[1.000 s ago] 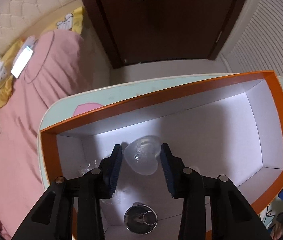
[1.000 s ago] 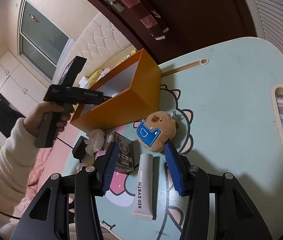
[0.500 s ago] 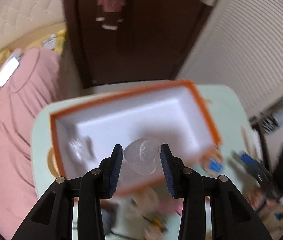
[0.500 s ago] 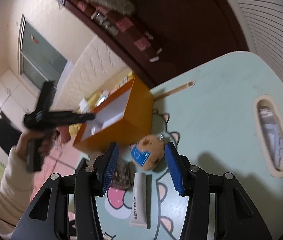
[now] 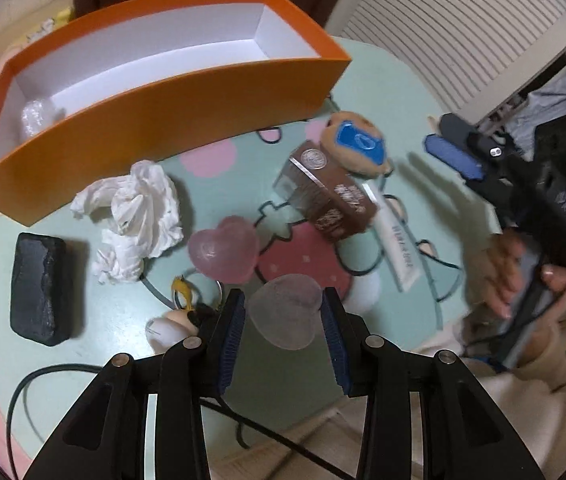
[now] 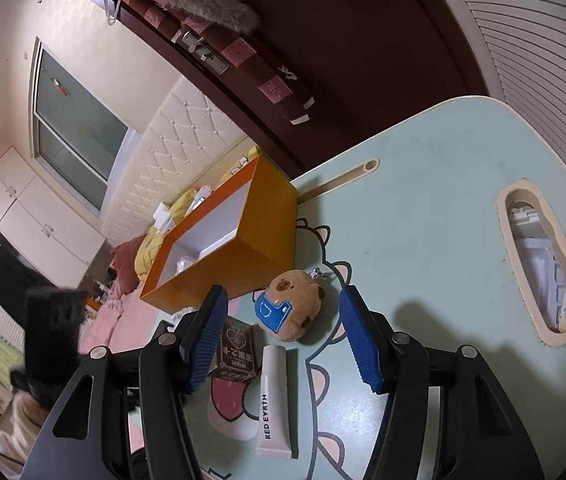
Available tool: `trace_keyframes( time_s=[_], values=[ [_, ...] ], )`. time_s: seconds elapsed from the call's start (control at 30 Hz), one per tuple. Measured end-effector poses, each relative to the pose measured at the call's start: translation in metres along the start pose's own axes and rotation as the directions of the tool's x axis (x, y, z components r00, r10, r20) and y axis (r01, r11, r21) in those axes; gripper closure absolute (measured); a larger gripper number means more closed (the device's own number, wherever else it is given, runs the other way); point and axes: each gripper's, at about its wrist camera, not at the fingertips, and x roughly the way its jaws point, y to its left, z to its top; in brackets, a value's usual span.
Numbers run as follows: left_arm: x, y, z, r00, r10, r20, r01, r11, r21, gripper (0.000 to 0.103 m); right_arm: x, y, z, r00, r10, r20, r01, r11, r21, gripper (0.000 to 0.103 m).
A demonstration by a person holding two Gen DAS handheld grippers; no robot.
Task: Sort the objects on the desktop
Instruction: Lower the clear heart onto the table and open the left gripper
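While the left gripper (image 5: 285, 314) pinches a clear heart-shaped lid (image 5: 285, 316) above the table's near edge, the right gripper (image 6: 283, 336) hangs spread wide over the capybara plush (image 6: 293, 306). Orange box (image 5: 171, 120): far side, beside the crumpled tissue (image 5: 135, 216). Bare tabletop (image 6: 423, 208) lies right of the plush.

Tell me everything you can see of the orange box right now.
The orange box is a long, open-topped rectangular tray, apparently cardboard, orange outside and on its rim, white inside. It stands upright at the far side of the mint table. A clear, crinkly item lies in its left end; the rest of the visible interior looks bare. The crumpled tissue lies by its near wall; contact is unclear.
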Motion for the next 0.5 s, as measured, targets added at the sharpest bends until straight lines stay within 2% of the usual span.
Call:
trace_keyframes(
  time_s=[0.13,0.23,0.27,0.33,0.37,0.4,0.43,0.47,0.5],
  values=[
    [0.002,0.001,0.001,0.999,-0.005,0.038,0.004,1.000,0.010,0.065,0.001,0.002,-0.001,1.000,-0.005,-0.002,0.005,1.000,-0.006,0.044],
    [-0.008,0.003,-0.001,0.994,-0.031,0.101,0.029,0.999,0.016,0.054,0.002,0.006,-0.001,1.000,-0.015,-0.002,0.015,1.000,-0.025,0.044],
    [-0.013,0.005,-0.002,0.991,-0.044,0.129,0.043,0.999,0.012,0.046,0.002,0.007,-0.001,1.000,-0.020,-0.002,0.020,0.999,-0.032,0.044],
    [-0.023,0.009,-0.005,0.980,-0.069,0.186,0.069,0.998,0.007,0.043,0.002,0.010,0.000,0.999,-0.032,0.000,0.032,0.998,-0.048,0.044],
    [-0.029,0.011,-0.007,0.973,-0.082,0.216,0.084,0.996,0.001,0.042,0.002,0.013,0.001,0.999,-0.034,0.002,0.034,0.998,-0.055,0.044],
    [-0.036,0.018,-0.010,0.960,-0.092,0.265,0.102,0.994,-0.024,0.036,0.001,0.015,0.003,0.999,-0.033,0.003,0.033,0.998,-0.061,0.044],
    [-0.044,0.025,-0.015,0.944,-0.072,0.321,0.095,0.994,-0.057,0.031,0.001,0.021,0.007,1.000,-0.026,0.001,0.026,0.997,-0.072,0.044],
    [-0.050,0.031,-0.020,0.925,-0.024,0.379,0.064,0.994,-0.092,0.021,0.002,0.027,0.013,1.000,-0.016,-0.004,0.015,0.996,-0.085,0.044],
    [-0.057,0.037,-0.027,0.900,0.030,0.435,0.031,0.991,-0.132,0.015,0.002,0.034,0.018,1.000,-0.006,-0.009,0.005,0.995,-0.097,0.044]
  ],
)
